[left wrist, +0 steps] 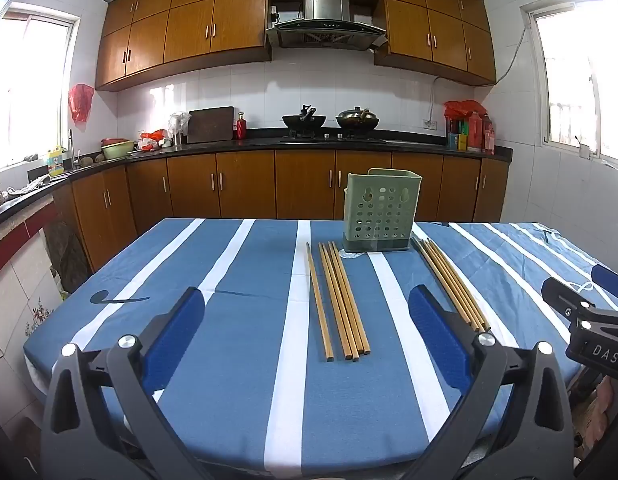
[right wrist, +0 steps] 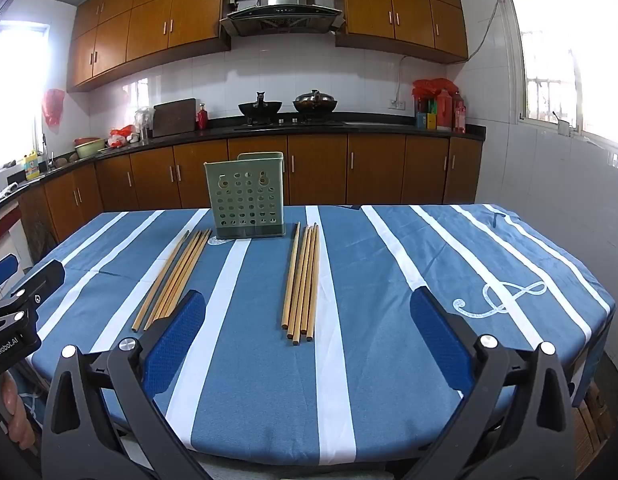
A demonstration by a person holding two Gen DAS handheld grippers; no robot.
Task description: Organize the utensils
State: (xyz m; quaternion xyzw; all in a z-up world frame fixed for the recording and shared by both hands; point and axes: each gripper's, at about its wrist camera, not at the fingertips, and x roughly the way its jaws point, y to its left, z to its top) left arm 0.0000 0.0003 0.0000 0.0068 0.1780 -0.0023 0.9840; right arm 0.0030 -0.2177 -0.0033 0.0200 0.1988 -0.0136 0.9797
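A green perforated utensil holder [left wrist: 381, 210] [right wrist: 246, 202] stands upright at the far side of a table under a blue and white striped cloth [left wrist: 237, 360] [right wrist: 369, 380]. Two bundles of several wooden chopsticks lie flat in front of it: the left bundle [left wrist: 341, 300] [right wrist: 173, 276] and the right bundle [left wrist: 451, 282] [right wrist: 303, 280]. My left gripper [left wrist: 309, 308] hovers open over the near table, nothing between its blue pads. My right gripper [right wrist: 309, 310] is likewise open and empty, short of the right bundle. Each gripper shows at the other view's edge [left wrist: 585, 320] [right wrist: 21, 308].
Behind the table runs a black kitchen counter [left wrist: 269, 144] with woks, a cutting board, bottles and bowls, brown cabinets above and below. Windows flank both sides. The table's near edge curves just under the grippers.
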